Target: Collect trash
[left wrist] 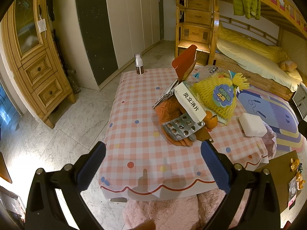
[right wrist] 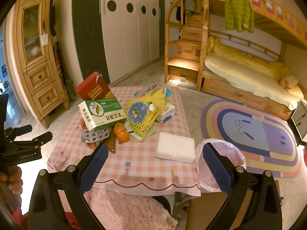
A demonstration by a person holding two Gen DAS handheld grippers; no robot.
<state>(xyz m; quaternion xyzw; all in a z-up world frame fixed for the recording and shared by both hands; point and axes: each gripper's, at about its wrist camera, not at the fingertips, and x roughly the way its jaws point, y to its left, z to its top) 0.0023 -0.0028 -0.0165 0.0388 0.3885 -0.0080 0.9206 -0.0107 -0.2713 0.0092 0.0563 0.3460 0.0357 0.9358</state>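
Note:
Trash lies piled on the pink checked table [left wrist: 138,134] [right wrist: 145,164]: a green-and-white medicine box [right wrist: 101,115] [left wrist: 189,101], a silver blister pack [right wrist: 94,136] [left wrist: 180,128], orange peel [right wrist: 121,132] [left wrist: 211,121], yellow foam netting [right wrist: 144,115] [left wrist: 216,97], a red carton [right wrist: 92,89] [left wrist: 185,60] and a white foam block [right wrist: 175,149] [left wrist: 252,124]. A bin with a pink liner [right wrist: 222,159] stands at the table's right edge. My left gripper [left wrist: 153,166] is open and empty above the table's near edge. My right gripper [right wrist: 155,166] is open and empty, near the foam block.
A small bottle [left wrist: 139,64] stands at the table's far left corner. A blue-and-white box [right wrist: 166,113] lies under the netting. A pink fluffy seat [right wrist: 124,209] is in front of the table. A rainbow rug [right wrist: 255,136] and a bunk bed [right wrist: 249,74] lie to the right.

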